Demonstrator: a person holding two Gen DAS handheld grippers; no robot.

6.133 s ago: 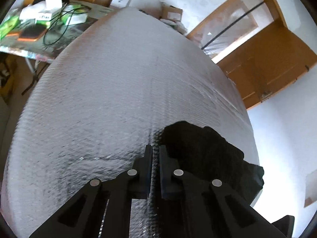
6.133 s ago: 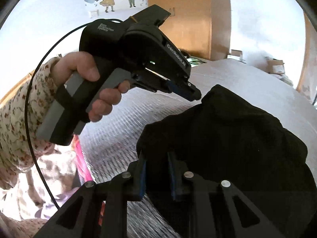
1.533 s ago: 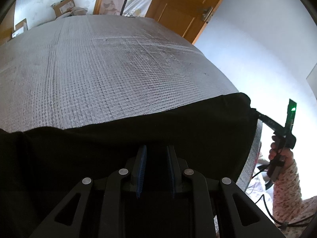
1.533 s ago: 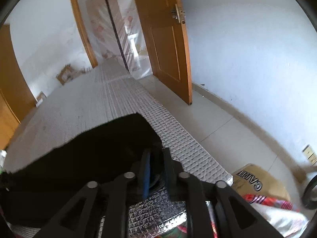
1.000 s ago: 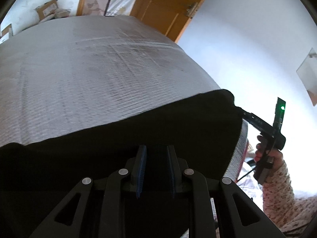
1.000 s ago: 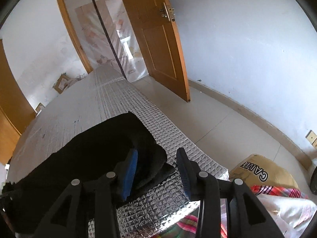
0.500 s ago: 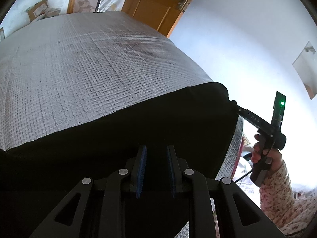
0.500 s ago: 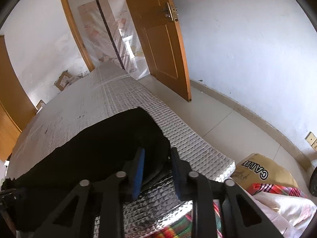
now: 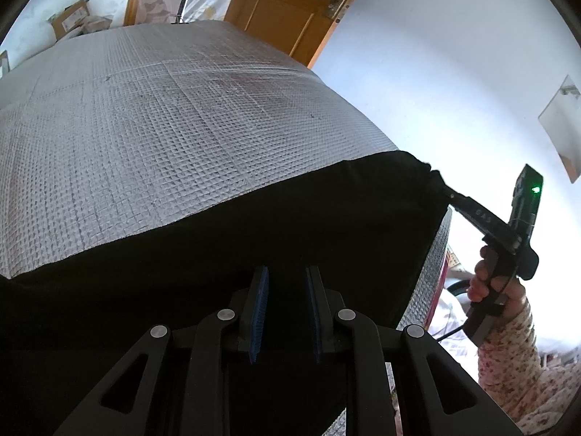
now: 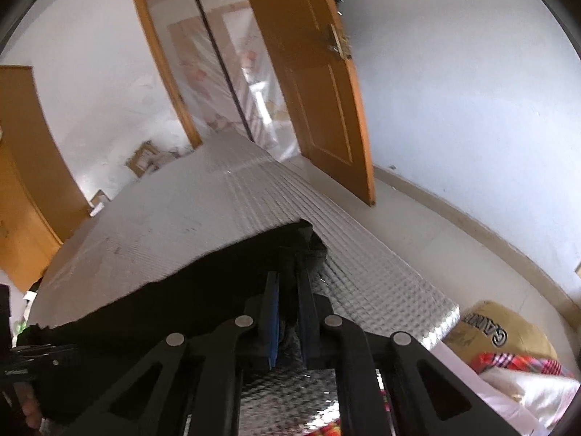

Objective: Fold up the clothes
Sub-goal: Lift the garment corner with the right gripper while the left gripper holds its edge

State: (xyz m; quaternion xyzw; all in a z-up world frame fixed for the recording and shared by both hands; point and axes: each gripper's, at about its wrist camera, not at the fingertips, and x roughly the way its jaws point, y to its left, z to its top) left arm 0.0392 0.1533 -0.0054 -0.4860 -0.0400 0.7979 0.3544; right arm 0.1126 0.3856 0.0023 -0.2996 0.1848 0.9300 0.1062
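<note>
Jaws of the right gripper (image 10: 288, 312) are closing on a bunched corner of the black garment (image 10: 189, 301), and dark cloth already sits between the blue pads, so that corner is pinched. Those of the left gripper (image 9: 287, 312) stand partly apart with black cloth filling the gap; whether its pads actually press on the fabric I cannot tell, though the cloth hangs taut from that spot.

Stretched between the 2 grippers, the garment (image 9: 254, 239) hangs along the near edge of the silver quilted table cover (image 9: 163, 109), its upper hem forming a nearly straight line across the surface. In the left wrist view, the right gripper (image 9: 445, 190) shows at the far corner, held by a hand (image 9: 490, 283) in a floral sleeve.

Judging by how it drapes and gathers at the pinched corner, this is soft, light, limp fabric: no stiffness, nothing fragile, and not slippery against ribbed pads. It will sag in the middle unless both corners stay pulled apart, and thick bunches may slide out of a shallow bite. Corners and hems look like the best holds, taken deep between the pads, with even tension kept while laying it flat on the cover.
</note>
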